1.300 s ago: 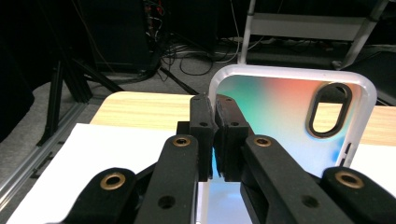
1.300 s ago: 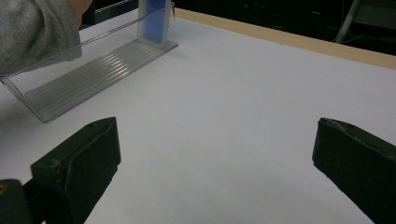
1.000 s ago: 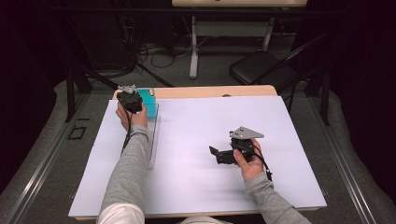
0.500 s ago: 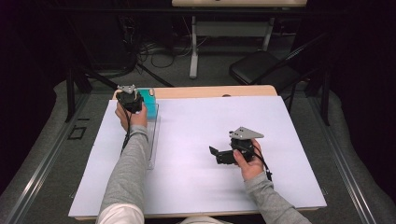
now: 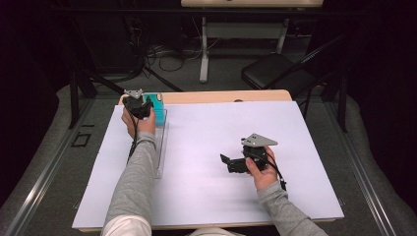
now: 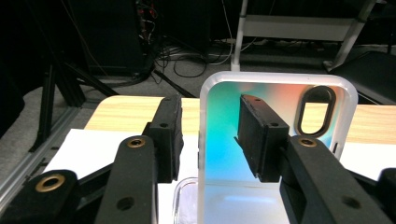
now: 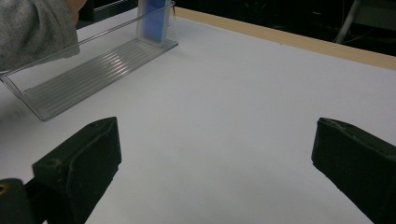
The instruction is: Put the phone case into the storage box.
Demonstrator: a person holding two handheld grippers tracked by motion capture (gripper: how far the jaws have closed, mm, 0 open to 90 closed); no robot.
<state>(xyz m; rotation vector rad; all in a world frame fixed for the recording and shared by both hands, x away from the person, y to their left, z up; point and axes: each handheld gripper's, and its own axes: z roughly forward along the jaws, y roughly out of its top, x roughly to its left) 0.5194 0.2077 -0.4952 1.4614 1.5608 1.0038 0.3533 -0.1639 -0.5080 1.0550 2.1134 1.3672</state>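
While the left tool (image 6: 210, 140) hovers at the far left corner of the desk (image 5: 295, 147), a phone case (image 6: 275, 130) stands upright between its jaws, its lower end in the far end of a clear plastic tray (image 5: 161, 142). Those jaws have just been opening: in the left gripper view the left pad stands clear of the case's edge with a gap showing, and the right pad lies in front of the case's coloured face, so the case is between the pads rather than clamped. The right tool (image 5: 231, 163) rests well apart on the white desk sheet, its jaws spread wide and holding nothing, pointing toward the tray.
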